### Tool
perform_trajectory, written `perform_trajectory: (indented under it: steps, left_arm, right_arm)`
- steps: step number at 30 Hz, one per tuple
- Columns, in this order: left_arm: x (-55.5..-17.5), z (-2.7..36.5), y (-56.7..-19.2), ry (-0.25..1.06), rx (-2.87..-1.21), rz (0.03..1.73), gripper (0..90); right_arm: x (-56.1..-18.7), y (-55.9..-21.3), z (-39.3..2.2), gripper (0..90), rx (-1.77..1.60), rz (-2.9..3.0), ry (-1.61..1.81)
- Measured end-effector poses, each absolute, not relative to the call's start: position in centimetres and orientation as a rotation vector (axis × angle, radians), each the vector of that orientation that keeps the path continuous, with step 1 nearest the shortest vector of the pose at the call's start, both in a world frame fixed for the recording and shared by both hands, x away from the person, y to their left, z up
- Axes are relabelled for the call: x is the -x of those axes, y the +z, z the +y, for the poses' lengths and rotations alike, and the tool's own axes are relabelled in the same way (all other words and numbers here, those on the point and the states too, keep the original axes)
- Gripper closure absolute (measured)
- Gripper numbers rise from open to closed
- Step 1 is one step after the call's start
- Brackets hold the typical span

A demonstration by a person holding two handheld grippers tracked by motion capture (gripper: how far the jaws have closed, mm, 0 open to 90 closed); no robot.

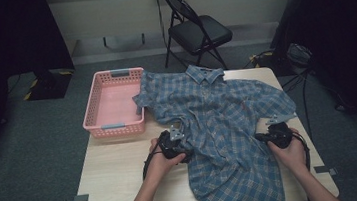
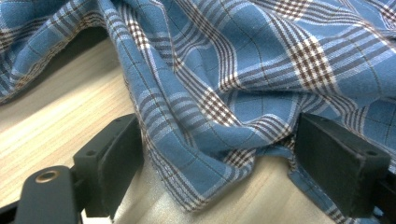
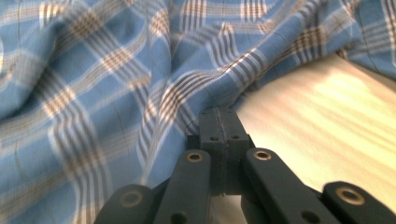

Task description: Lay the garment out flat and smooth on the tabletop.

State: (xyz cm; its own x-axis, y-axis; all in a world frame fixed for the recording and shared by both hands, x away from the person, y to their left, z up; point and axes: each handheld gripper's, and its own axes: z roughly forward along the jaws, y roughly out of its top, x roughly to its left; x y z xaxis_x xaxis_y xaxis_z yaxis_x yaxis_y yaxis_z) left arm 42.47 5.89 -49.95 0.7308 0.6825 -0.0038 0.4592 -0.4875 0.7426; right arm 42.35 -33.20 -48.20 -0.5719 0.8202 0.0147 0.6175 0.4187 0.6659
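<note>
A blue plaid shirt lies spread across the wooden table, collar at the far side. My left gripper rests at the shirt's left edge. In the left gripper view a rumpled fold of the shirt hangs between the wide-apart jaws of that gripper, which is open and not pressing on the cloth. My right gripper sits at the shirt's right edge. In the right gripper view this gripper has its pads together, tips against the hem of the shirt; no cloth shows between them.
A pink plastic basket stands at the table's far left corner, one shirt sleeve draped over its rim. A black folding chair stands beyond the table. Bare wood lies to the left of the shirt and along the right edge.
</note>
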Motion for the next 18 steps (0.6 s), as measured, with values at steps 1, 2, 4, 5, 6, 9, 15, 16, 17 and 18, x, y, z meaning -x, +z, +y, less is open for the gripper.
perform_trajectory:
  steps: [1,2,4,5,6,9,15,16,17,18]
  left_arm:
    - [-42.4,5.9,-49.9,0.376,-2.171,0.859,15.2]
    - [-42.4,5.9,-50.0,0.375,-2.171,0.858,15.2]
    - [-42.4,5.9,-50.0,0.375,-2.171,0.858,15.2]
    - [-42.4,5.9,-49.9,0.376,-2.172,0.858,15.2]
    - [-42.4,5.9,-50.0,0.376,-2.171,0.859,15.2]
    - [-42.4,5.9,-50.0,0.377,-2.170,0.860,15.2]
    - [-42.3,5.9,-49.9,0.375,-2.173,0.857,15.2]
    - [-42.3,5.9,-49.9,0.374,-2.173,0.857,15.2]
    - [-42.3,5.9,-49.9,0.374,-2.173,0.857,15.2]
    - [-42.3,6.0,-49.9,0.374,-2.173,0.857,15.2]
  right_arm:
    - [-42.0,-48.1,-33.5,90.0,-1.233,2.371,0.890]
    - [-41.8,-48.0,-33.9,90.0,-1.225,2.373,0.874]
    - [-41.4,-47.9,-34.6,90.0,-1.238,2.363,0.866]
    - [-41.1,-47.8,-35.0,90.0,-1.236,2.351,0.873]
    - [-40.9,-47.7,-35.2,90.0,-1.242,2.342,0.873]
    - [-40.5,-47.3,-35.8,90.0,-1.242,2.317,0.836]
    - [-40.4,-47.8,-36.8,90.0,-1.273,2.293,0.831]
    - [-40.3,-47.7,-36.8,87.0,-1.256,2.279,0.888]
    - [-40.3,-47.5,-36.8,77.4,-1.230,2.256,0.936]
    - [-40.3,-47.2,-36.5,65.9,-1.219,2.209,0.963]
